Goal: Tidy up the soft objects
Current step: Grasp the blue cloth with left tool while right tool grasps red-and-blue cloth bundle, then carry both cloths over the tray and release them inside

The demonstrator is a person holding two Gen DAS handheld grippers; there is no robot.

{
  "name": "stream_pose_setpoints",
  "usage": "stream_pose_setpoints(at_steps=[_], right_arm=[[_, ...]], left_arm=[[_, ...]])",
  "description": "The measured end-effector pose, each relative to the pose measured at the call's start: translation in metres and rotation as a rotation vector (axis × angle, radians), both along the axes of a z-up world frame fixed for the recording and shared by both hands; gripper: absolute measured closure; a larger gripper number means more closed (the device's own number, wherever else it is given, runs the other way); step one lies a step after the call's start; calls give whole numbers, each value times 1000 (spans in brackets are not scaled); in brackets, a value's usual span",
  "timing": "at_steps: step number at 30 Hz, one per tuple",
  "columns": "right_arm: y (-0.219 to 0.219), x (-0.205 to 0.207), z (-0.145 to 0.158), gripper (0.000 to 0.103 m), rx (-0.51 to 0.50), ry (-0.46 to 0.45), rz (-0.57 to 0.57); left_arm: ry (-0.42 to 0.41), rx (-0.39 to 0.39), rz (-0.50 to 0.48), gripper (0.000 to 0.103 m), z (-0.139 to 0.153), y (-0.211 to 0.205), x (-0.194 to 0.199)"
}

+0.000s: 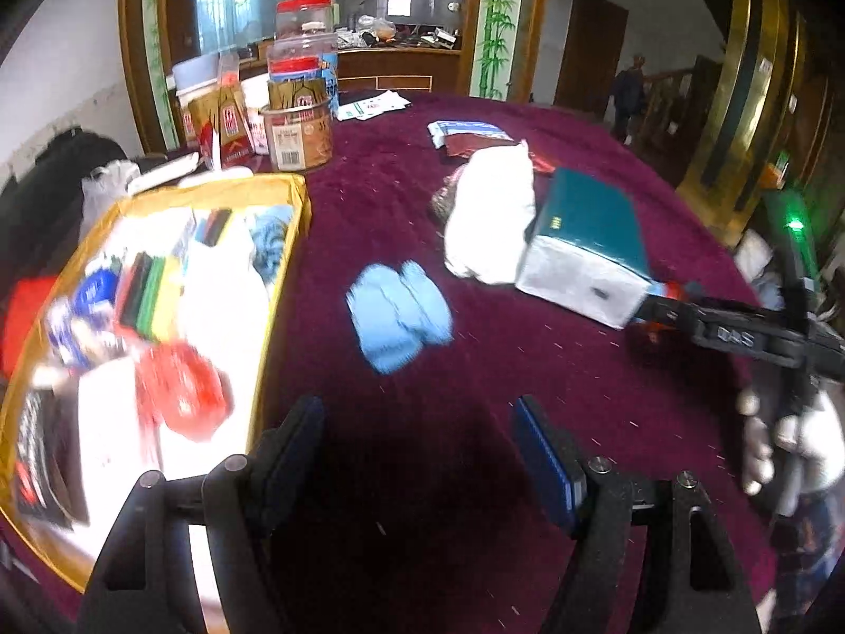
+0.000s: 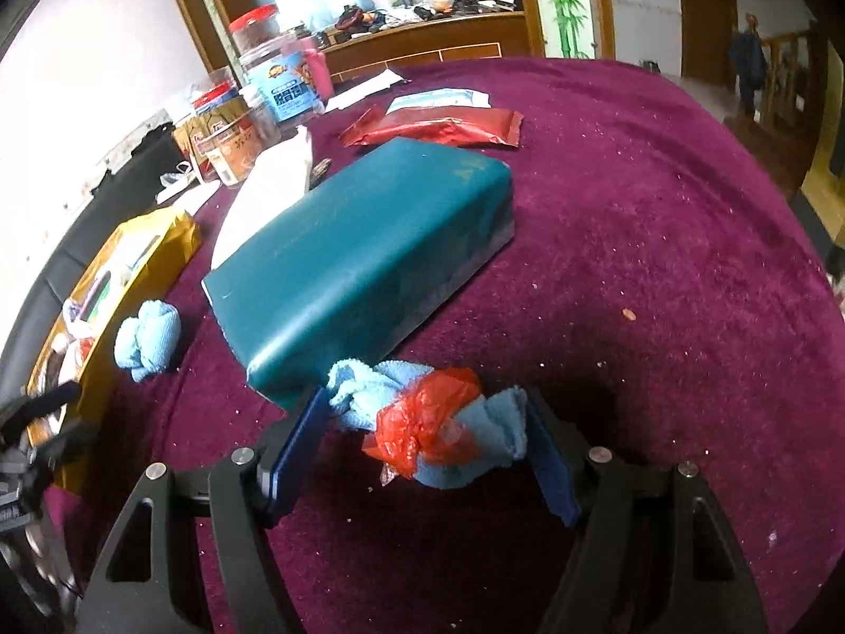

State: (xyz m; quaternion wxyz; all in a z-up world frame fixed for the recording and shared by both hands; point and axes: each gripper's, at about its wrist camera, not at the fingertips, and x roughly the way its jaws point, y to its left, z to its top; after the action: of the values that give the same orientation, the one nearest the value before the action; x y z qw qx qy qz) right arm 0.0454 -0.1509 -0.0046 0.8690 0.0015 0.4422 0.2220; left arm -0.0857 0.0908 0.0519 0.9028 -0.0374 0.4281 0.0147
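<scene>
A rolled light-blue cloth [image 1: 398, 306] lies on the maroon tablecloth beyond my left gripper [image 1: 417, 449], which is open and empty above the table. The same cloth shows in the right wrist view [image 2: 148, 341] beside the gold box. My right gripper [image 2: 428, 433] is shut on a second blue cloth wrapped in red plastic [image 2: 428, 425], just in front of a teal pack [image 2: 364, 259]. In the left wrist view the right gripper [image 1: 660, 311] reaches in from the right, next to the teal pack [image 1: 591, 227].
A gold-edged box [image 1: 288, 264] full of mixed items sits at left. A white bundle [image 1: 491, 222] lies by the teal pack. Jars and cartons [image 1: 301, 105] stand at the back left. Red foil packets [image 2: 449, 129] lie behind the pack.
</scene>
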Motion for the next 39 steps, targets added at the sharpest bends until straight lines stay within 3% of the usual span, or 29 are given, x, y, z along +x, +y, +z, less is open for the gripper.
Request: stream_pose_setpoints(at_steps=[7, 12, 18, 20, 21, 22, 23, 24, 27, 31, 39], right_arm=[[0, -1, 0, 33, -16, 0, -1], [1, 0, 0, 33, -19, 1, 0], [1, 0, 0, 33, -19, 1, 0], [2, 0, 0, 33, -19, 1, 0], [2, 0, 0, 33, -19, 1, 0], [2, 0, 0, 33, -20, 1, 0], [2, 0, 0, 33, -20, 1, -1], [1, 0, -1, 33, -20, 0, 0], [2, 0, -1, 34, -16, 1, -1], [-2, 0, -1, 59, -3, -3, -9], [-16, 3, -2, 67, 89, 18, -43]], left_arm=[[50, 74, 18, 26, -11, 1, 47], [109, 175, 24, 25, -30, -5, 80], [120, 173, 60, 19, -39, -2, 97], [115, 171, 56, 20, -40, -2, 97], [111, 173, 48, 25, -40, -4, 98], [106, 148, 25, 42, -40, -3, 96], [107, 118, 8, 47, -39, -2, 96], [104, 130, 5, 58, -37, -4, 94], [81, 84, -26, 58, -30, -6, 83], [32, 16, -58, 58, -15, -10, 58], [-44, -113, -71, 58, 20, 7, -12]])
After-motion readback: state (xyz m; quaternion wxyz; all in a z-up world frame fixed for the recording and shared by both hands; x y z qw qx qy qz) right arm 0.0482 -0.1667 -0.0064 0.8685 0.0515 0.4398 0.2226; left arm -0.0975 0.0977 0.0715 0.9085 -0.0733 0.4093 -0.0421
